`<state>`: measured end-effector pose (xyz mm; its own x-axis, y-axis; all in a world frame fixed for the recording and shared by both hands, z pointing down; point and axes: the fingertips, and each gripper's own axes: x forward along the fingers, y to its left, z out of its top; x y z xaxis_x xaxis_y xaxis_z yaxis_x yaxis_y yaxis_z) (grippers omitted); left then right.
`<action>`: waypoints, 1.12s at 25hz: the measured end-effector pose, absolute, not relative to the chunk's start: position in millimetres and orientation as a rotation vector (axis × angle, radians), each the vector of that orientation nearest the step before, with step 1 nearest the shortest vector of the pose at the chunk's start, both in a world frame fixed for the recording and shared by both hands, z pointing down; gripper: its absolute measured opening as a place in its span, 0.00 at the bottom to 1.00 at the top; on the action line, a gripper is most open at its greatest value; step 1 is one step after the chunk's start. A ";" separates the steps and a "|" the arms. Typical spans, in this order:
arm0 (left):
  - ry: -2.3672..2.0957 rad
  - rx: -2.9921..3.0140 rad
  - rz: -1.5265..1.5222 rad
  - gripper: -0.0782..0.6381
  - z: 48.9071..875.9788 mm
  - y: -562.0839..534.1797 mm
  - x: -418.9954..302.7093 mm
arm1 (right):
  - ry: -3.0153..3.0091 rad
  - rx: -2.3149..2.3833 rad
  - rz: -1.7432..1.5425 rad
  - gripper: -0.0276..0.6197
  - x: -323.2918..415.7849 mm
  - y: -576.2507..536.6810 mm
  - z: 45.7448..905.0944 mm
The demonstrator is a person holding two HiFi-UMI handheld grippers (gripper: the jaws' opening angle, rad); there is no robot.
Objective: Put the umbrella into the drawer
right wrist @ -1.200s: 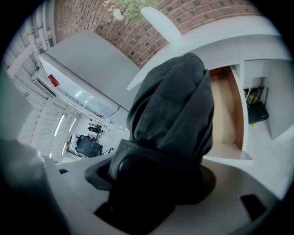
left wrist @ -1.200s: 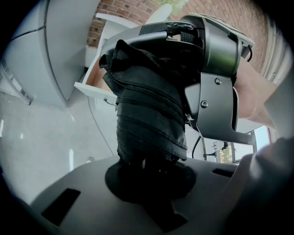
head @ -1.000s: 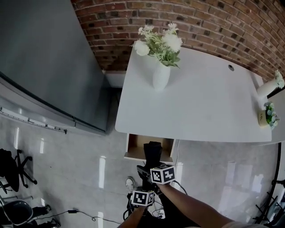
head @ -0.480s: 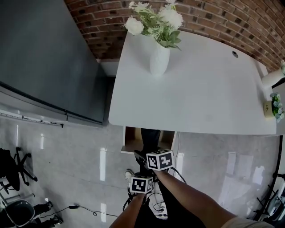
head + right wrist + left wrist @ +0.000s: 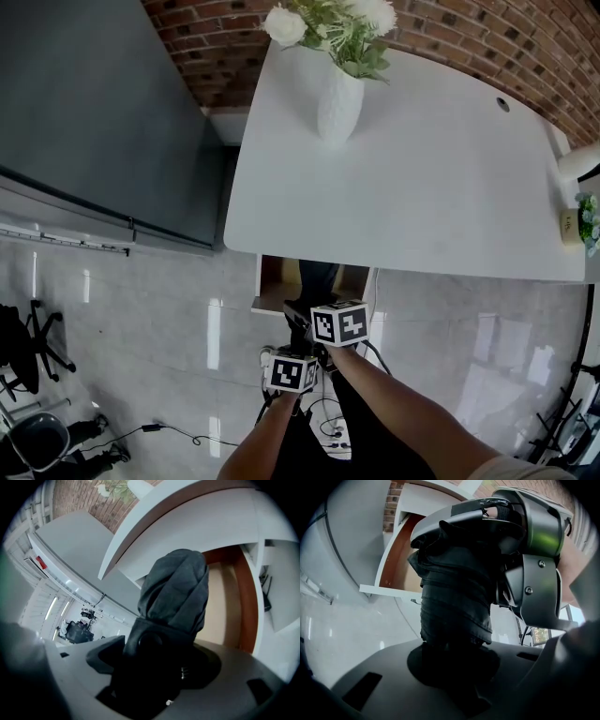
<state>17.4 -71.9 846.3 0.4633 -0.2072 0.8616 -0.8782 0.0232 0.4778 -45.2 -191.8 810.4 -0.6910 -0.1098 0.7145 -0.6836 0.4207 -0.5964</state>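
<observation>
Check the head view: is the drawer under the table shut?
No, the drawer stands pulled out from under the table, its wooden inside showing.

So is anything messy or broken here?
Nothing looks spilled or broken. The vase stands upright on the desk. The only unusual thing is the drawer under the desk standing open, but that fits: the left gripper and right gripper hold the folded umbrella aimed at it.

Black umbrella (image 5: 457,588), white desk (image 5: 422,187), red brick wall (image 5: 450,28), brown-lined drawer (image 5: 279,274).
</observation>
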 end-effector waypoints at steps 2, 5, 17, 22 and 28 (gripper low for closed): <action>-0.999 1.493 0.690 0.18 848.8 -73.4 17.7 | -2.088 0.679 1.257 0.58 -42.9 -193.3 810.6; -1.000 1.491 0.676 0.18 850.7 -76.5 20.9 | -2.088 0.687 1.237 0.58 -38.9 -196.2 810.6; -0.990 1.474 0.700 0.18 866.0 -93.8 19.7 | -2.059 0.733 1.211 0.58 -29.2 -213.9 823.1; -0.997 1.454 0.680 0.18 867.9 -100.6 18.0 | -2.067 0.752 1.196 0.58 -27.1 -220.3 822.7; -1.005 1.422 0.678 0.18 874.7 -105.7 11.2 | -2.069 0.742 1.162 0.58 -25.4 -221.6 826.2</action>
